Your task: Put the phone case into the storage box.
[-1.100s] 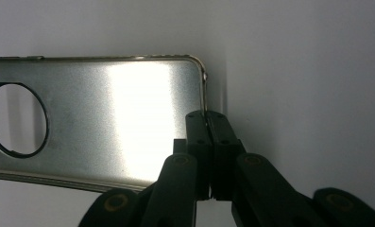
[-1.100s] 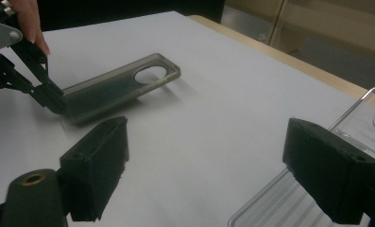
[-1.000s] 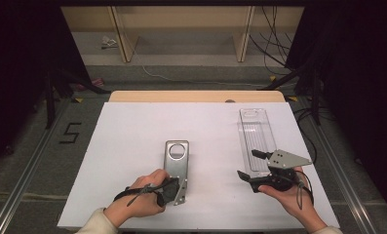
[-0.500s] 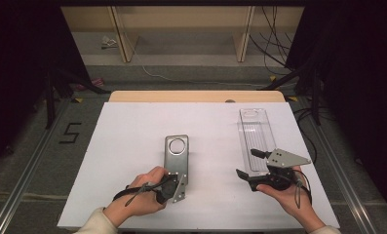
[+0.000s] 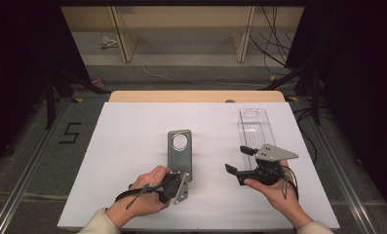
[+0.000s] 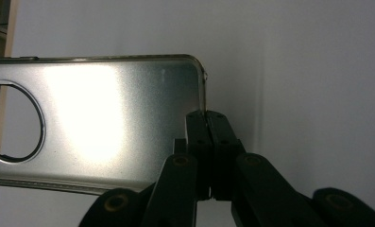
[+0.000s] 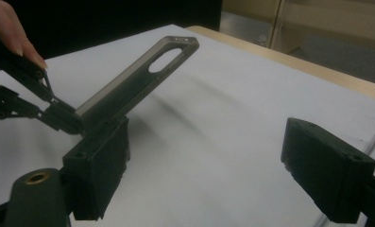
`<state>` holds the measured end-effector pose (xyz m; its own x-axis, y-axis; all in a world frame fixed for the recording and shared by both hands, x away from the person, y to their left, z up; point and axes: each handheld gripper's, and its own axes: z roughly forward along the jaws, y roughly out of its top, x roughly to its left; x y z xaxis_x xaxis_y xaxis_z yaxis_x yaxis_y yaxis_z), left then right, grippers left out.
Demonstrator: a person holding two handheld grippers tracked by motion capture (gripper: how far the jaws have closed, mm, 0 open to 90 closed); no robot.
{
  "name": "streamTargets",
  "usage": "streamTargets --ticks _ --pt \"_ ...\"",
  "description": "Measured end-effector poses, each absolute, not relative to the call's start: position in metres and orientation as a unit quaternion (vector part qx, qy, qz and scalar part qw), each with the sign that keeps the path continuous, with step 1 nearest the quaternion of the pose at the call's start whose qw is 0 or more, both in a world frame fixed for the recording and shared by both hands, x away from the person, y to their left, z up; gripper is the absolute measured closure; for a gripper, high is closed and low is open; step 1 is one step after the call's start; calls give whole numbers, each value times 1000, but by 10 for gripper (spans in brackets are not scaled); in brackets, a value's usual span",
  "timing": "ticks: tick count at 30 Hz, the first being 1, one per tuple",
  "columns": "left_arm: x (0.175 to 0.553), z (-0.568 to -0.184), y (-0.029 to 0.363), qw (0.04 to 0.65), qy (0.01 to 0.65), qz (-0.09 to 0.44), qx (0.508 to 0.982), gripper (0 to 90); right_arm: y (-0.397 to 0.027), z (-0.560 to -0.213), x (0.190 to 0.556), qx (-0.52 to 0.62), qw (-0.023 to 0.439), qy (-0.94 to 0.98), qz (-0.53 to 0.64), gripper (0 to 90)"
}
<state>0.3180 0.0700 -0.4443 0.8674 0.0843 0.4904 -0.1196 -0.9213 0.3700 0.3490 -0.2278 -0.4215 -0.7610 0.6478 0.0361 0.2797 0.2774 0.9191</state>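
A grey phone case (image 5: 180, 150) with a round camera hole lies lengthwise at the middle of the white table (image 5: 127, 146). My left gripper (image 5: 180, 176) is shut on its near end. In the left gripper view the two pads (image 6: 207, 116) pinch the case's rim (image 6: 105, 118). The right gripper view shows the case (image 7: 138, 82) tilted, its far end raised off the sheet, with the left gripper (image 7: 64, 118) clamped on its low end. My right gripper (image 5: 238, 160) stands open to the right of the case, its jaws (image 7: 213, 156) wide apart with nothing between them.
A clear plastic phone case (image 5: 253, 127) lies flat at the back right, just beyond the right gripper. The table's wooden back edge (image 5: 196, 96) borders a floor with cables and shelf legs. A hand (image 7: 10, 28) holds the left gripper.
The grey case has tipped up at its far end in the left gripper's hold. The right gripper has drifted a little to the left, toward the case.
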Motion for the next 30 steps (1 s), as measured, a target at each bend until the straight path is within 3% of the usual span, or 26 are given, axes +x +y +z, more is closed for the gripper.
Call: streamTargets --ticks 30 --pt "313 -441 63 197 -27 255 946 885 -145 -431 399 326 107 781 523 220"
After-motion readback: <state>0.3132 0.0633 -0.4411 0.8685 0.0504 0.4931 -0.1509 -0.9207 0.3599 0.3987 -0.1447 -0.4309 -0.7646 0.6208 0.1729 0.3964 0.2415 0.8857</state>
